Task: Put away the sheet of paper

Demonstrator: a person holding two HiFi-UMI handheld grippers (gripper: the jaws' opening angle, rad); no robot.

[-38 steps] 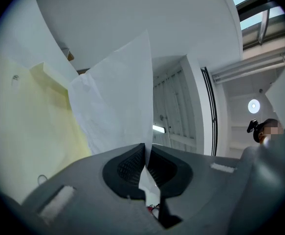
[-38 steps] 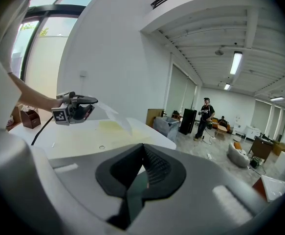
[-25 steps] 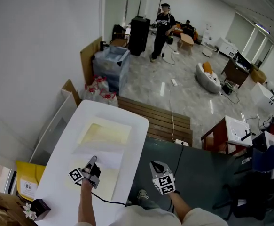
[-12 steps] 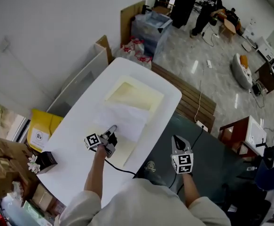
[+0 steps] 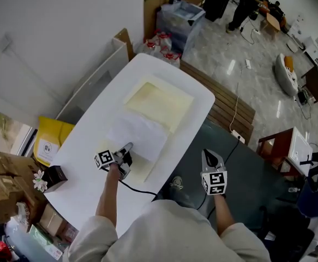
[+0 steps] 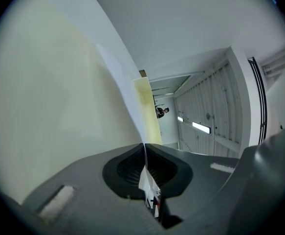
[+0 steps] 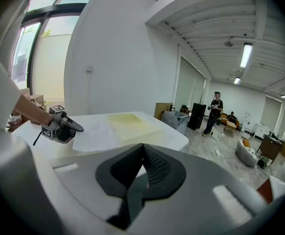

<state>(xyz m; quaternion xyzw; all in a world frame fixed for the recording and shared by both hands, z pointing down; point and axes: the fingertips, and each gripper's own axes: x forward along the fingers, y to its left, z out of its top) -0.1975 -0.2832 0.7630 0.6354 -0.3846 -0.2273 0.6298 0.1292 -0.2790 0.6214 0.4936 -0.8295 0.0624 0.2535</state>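
On the white table (image 5: 88, 141) we count one sheet of paper (image 5: 139, 134) and two pale yellow mats (image 5: 160, 103), one beyond the jaws of our left gripper (image 5: 127, 148) and one beneath them. Those jaws pinch the sheet's near edge. Our right gripper (image 5: 209, 156), jaws together on nothing, hangs beside the table; one black box (image 5: 54, 174) sits behind the left jaws
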